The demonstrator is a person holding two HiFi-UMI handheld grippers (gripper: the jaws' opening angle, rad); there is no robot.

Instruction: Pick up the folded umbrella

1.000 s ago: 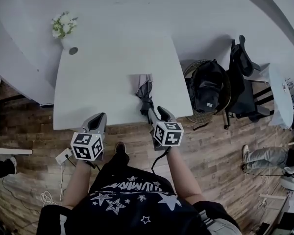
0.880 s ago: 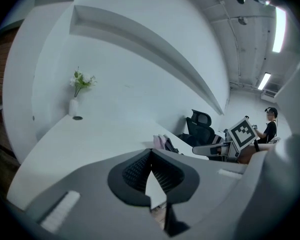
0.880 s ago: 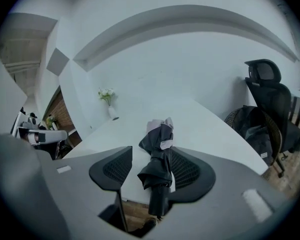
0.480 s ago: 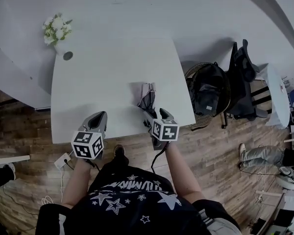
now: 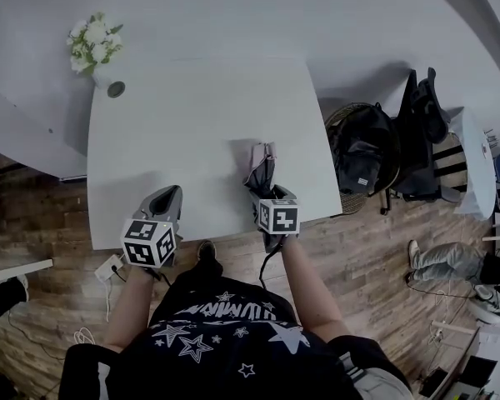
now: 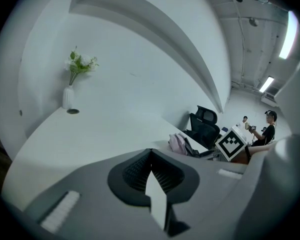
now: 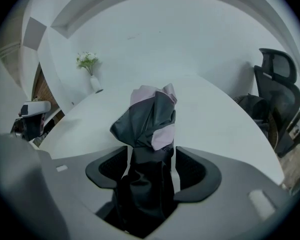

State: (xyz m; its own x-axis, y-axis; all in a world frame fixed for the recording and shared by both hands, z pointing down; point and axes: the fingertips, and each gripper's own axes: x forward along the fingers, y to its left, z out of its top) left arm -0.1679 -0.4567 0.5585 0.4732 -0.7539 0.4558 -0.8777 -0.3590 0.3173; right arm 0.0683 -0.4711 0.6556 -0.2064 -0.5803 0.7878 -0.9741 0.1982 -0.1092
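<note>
Umbrella [image 5: 261, 167] one, vase [image 5: 102, 77] one, table [image 5: 192, 123] one

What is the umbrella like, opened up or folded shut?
Folded shut. The umbrella lies flat on the table, its dark and pink cloth gathered in a narrow bundle, not spread out.

The right gripper [image 5: 267, 200] hides one end of the folded umbrella [image 5: 259, 165].

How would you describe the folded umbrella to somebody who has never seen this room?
Find the white table. Near its front edge, right of the middle, lies the folded umbrella, a dark grey bundle with pale pink panels. Unlike the white vase of flowers at the far left corner, it lies flat and is dark.
</note>
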